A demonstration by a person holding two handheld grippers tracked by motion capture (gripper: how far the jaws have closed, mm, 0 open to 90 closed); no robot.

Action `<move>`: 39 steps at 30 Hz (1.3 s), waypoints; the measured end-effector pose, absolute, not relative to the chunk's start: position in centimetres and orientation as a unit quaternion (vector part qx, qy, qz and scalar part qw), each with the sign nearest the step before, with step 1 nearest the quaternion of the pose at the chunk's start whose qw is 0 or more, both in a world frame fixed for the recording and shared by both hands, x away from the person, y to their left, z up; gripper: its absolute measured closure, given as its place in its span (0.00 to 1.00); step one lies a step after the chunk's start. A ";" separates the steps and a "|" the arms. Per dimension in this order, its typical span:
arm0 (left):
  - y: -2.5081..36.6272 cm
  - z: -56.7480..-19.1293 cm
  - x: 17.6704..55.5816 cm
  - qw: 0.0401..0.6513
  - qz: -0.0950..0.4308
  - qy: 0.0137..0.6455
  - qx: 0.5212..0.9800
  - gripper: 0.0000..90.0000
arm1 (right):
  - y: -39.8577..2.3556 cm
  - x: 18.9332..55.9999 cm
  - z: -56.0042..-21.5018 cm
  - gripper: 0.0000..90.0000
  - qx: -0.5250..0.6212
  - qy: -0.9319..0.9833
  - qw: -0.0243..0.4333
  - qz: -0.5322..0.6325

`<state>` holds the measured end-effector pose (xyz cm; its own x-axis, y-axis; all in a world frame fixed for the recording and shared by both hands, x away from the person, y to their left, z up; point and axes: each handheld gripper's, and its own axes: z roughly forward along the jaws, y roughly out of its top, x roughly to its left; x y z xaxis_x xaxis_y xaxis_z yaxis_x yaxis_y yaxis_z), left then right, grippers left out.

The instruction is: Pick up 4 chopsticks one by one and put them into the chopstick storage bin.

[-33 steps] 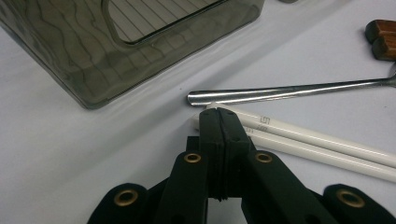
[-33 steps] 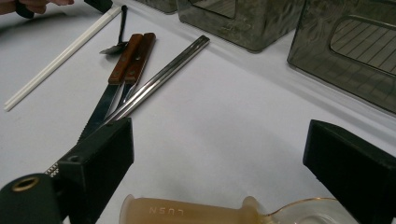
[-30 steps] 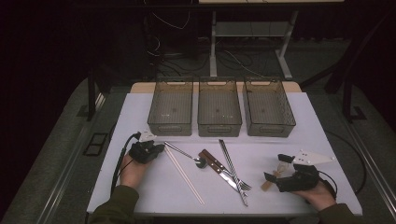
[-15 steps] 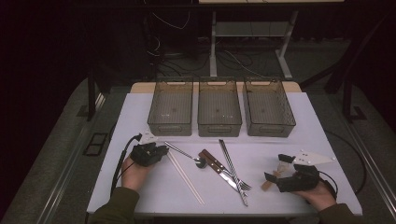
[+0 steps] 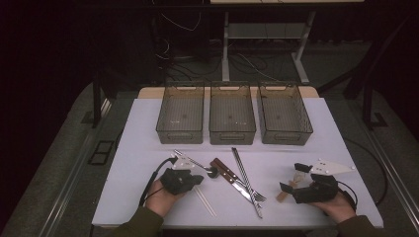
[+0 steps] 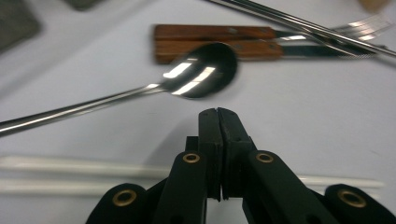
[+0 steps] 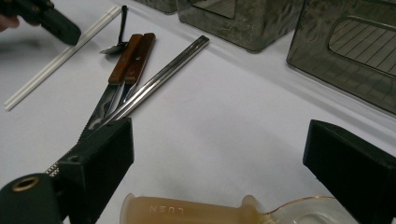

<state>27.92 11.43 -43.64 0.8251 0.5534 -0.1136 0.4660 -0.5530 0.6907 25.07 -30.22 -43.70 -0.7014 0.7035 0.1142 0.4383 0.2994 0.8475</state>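
The left gripper has its jaws pressed together with nothing between them, after a brief opening and closing; they point at the bowl of a steel spoon that lies just ahead on the white worktop. A pair of white chopsticks lies crosswise under that gripper. Beyond the spoon lie two wooden-handled utensils side by side, with steel chopsticks crossing over their blades. The right gripper has its jaws spread wide and holds nothing; an amber plastic spoon lies on the worktop between them, touching neither. At the far side of the worktop stand three smoky translucent bins in a row, the left bin, middle bin and right bin, each with nothing inside.
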 end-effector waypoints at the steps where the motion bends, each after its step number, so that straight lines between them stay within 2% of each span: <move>1: 11.0 -43.8 27.7 0.372 0.055 0.282 0.883 0.99 | -30.2 25.1 -43.7 0.10 0.360 0.794 0.141 0.470; 8: 9.8 -44.2 27.0 0.356 0.039 0.261 0.896 0.99 | -30.2 25.0 -43.7 0.10 0.360 0.793 0.142 0.470; 39: 11.3 -44.2 26.3 0.346 0.008 0.265 0.900 0.99 | -30.3 25.0 -43.7 0.10 0.361 0.793 0.142 0.470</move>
<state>26.33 11.25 -44.17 0.8598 0.4819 -0.1688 0.4707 -0.6198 0.6279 25.05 -30.27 -43.70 -0.6998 0.7050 0.1147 0.4387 0.2975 0.8480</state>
